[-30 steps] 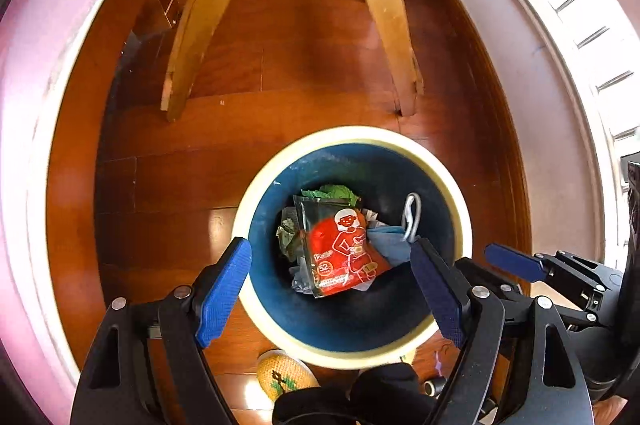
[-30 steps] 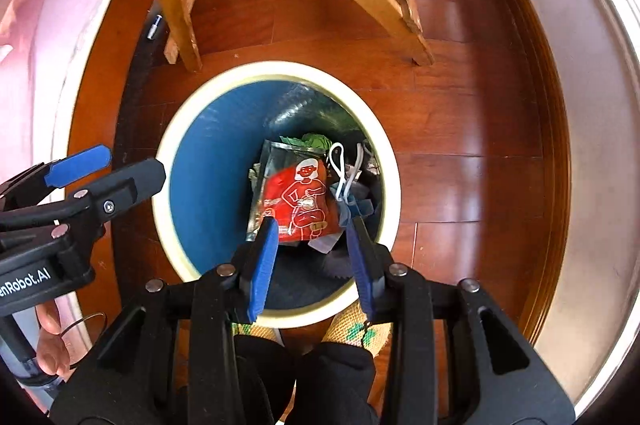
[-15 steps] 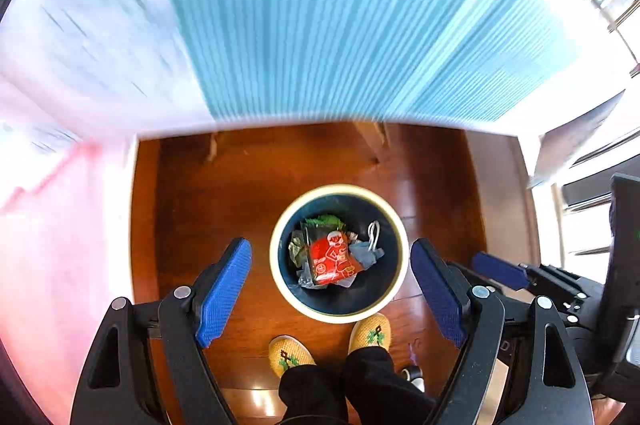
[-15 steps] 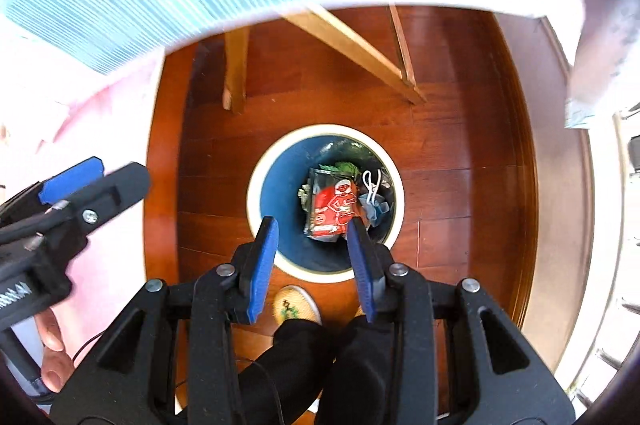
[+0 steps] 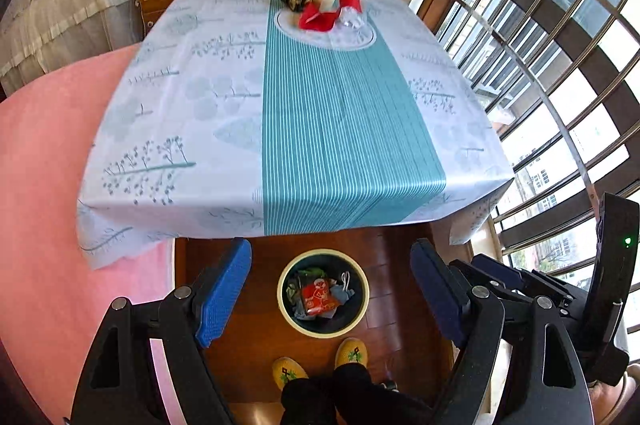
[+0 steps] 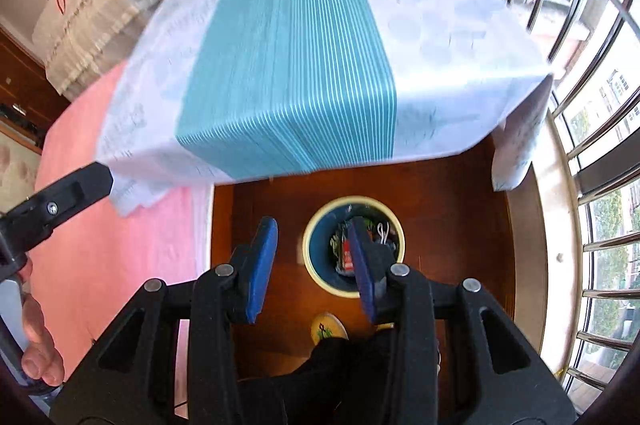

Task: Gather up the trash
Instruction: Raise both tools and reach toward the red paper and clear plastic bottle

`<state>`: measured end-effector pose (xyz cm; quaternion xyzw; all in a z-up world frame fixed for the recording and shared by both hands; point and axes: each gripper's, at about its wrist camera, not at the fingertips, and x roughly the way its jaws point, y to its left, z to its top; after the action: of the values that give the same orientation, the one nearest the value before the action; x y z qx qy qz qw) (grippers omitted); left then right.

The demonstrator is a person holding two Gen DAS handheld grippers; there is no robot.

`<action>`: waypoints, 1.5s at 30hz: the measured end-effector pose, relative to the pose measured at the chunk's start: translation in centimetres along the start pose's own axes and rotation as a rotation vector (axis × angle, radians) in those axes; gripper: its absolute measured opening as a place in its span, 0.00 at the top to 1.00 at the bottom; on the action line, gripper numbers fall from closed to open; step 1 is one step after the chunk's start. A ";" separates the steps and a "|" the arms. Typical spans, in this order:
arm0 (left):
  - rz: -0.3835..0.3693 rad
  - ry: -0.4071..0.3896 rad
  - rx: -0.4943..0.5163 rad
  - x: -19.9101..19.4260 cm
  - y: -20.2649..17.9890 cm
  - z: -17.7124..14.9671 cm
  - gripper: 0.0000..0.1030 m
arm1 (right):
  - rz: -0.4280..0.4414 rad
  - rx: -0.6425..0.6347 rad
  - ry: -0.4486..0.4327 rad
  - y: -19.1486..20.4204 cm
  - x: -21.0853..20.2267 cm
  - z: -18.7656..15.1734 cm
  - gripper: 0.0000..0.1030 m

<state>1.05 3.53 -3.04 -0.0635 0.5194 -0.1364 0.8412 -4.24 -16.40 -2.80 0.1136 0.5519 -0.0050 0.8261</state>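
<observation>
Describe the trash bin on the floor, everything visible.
The trash bin is round, with a cream rim and dark blue inner wall, standing upright on the wooden floor just in front of the table's near edge. It holds a red printed packet, green scraps and bluish-grey pieces. Neither gripper touches it; yellow slippers stand just beside it.

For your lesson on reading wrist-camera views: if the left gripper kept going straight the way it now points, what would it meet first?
Probably the trash bin on the floor: it sits centred between the open, empty left gripper jaws, with nothing visible in between. Depth is hard to judge through the fisheye.
</observation>
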 end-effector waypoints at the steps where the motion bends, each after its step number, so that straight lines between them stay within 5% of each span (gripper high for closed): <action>1: 0.001 -0.013 0.003 -1.1 0.0 0.6 0.19 | 0.002 0.004 -0.022 0.2 -1.0 0.5 0.67; 11: 0.013 -0.129 -0.010 -9.0 0.9 7.2 0.20 | 0.010 -0.020 -0.194 3.2 -8.7 6.7 0.64; 19: 0.006 -0.119 -0.020 -8.0 0.6 13.1 0.22 | 0.014 -0.086 -0.258 4.7 -10.2 11.9 0.64; 26: -0.040 -0.053 -0.081 -2.3 -0.9 20.4 0.22 | 0.017 -0.114 -0.243 1.9 -5.8 19.8 0.64; 38: 0.037 0.077 -0.206 15.9 -3.2 37.3 0.22 | 0.104 -0.213 -0.073 -4.7 8.3 37.0 0.64; 45: 0.127 0.192 -0.214 26.3 -3.2 42.1 0.22 | 0.150 -0.218 -0.006 -6.1 15.3 43.4 0.64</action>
<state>49.12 -8.79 -5.73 -0.1067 0.6119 -0.0321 0.7830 40.46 -28.94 -2.07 0.0638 0.5368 0.1165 0.8332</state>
